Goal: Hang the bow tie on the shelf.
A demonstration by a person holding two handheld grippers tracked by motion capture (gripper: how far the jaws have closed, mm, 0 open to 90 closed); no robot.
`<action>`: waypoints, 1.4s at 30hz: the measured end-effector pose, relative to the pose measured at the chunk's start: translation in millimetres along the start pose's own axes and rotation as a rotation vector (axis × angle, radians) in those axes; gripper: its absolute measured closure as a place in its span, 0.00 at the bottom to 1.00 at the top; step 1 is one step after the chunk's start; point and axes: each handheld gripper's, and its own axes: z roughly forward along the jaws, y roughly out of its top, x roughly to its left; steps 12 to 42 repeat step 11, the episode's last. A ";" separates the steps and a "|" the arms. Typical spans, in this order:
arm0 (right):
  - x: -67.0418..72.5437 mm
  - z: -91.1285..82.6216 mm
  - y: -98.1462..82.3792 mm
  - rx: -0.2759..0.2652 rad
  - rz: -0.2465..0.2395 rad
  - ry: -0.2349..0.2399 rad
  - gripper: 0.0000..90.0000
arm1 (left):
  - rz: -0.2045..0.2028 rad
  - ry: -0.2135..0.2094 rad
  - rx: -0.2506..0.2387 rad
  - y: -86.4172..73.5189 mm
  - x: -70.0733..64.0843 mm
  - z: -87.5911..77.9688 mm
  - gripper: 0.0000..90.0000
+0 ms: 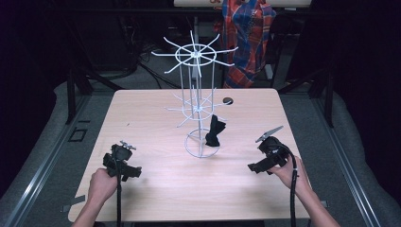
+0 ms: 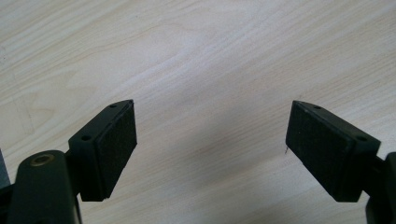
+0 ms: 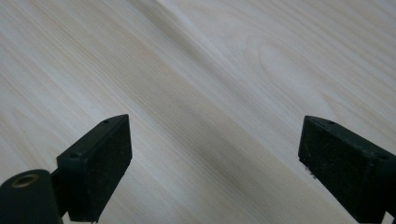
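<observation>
rack: white wire rack (image 1: 196, 101) stands mid-table, two tiers of hooks, ring base on the wood.
cloth: small black cloth (image 1: 215, 132) hangs from a lower hook on the rack's right side, its bottom end down by the ring base.
left gripper (image 1: 122, 161): near left, well apart from the rack; in its own view the jaws stand wide apart over bare table (image 2: 210, 60), nothing between them.
right gripper (image 1: 267, 156): near right, also well back, jaws spread wide, holding nothing.
progress: looks like the start or the finish, cannot tell which; the cloth is on its hook and neither tool is reaching.
left to do: if the cloth is to come off, everything: approach, pinch, lift clear.
</observation>
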 end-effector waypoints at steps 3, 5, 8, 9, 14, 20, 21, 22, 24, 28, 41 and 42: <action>-2.1 1.5 -0.1 0.024 -0.009 -0.012 0.10 | -0.001 -0.001 0.001 -0.5 1.2 -0.4 0.19; -2.1 4.2 -0.4 0.019 0.000 0.004 0.10 | -0.005 -0.001 0.004 -0.5 2.3 0.0 0.19; -2.1 8.4 -1.1 0.020 0.004 0.005 0.10 | -0.003 0.003 0.000 0.0 2.1 -0.2 0.19; -2.4 9.1 -1.0 0.030 -0.003 0.005 0.10 | -0.003 0.005 -0.001 0.3 1.6 -0.3 0.19; -2.3 9.6 -0.5 0.032 -0.007 -0.002 0.11 | 0.001 0.005 0.001 0.7 1.3 -0.2 0.19; -2.3 9.6 -0.5 0.032 -0.007 -0.002 0.11 | 0.001 0.005 0.001 0.7 1.3 -0.2 0.19; -2.3 9.6 -0.5 0.032 -0.007 -0.002 0.11 | 0.001 0.005 0.001 0.7 1.3 -0.2 0.19; -2.3 9.6 -0.5 0.032 -0.007 -0.002 0.11 | 0.001 0.005 0.001 0.7 1.3 -0.2 0.19; -2.3 9.6 -0.5 0.032 -0.007 -0.002 0.11 | 0.001 0.005 0.001 0.7 1.3 -0.2 0.19; -2.3 9.6 -0.5 0.032 -0.007 -0.002 0.11 | 0.001 0.005 0.001 0.7 1.3 -0.2 0.19; -2.3 9.6 -0.5 0.032 -0.007 -0.002 0.11 | 0.001 0.005 0.001 0.7 1.3 -0.2 0.19; -2.3 9.6 -0.5 0.032 -0.007 -0.002 0.11 | 0.001 0.005 0.001 0.7 1.3 -0.2 0.19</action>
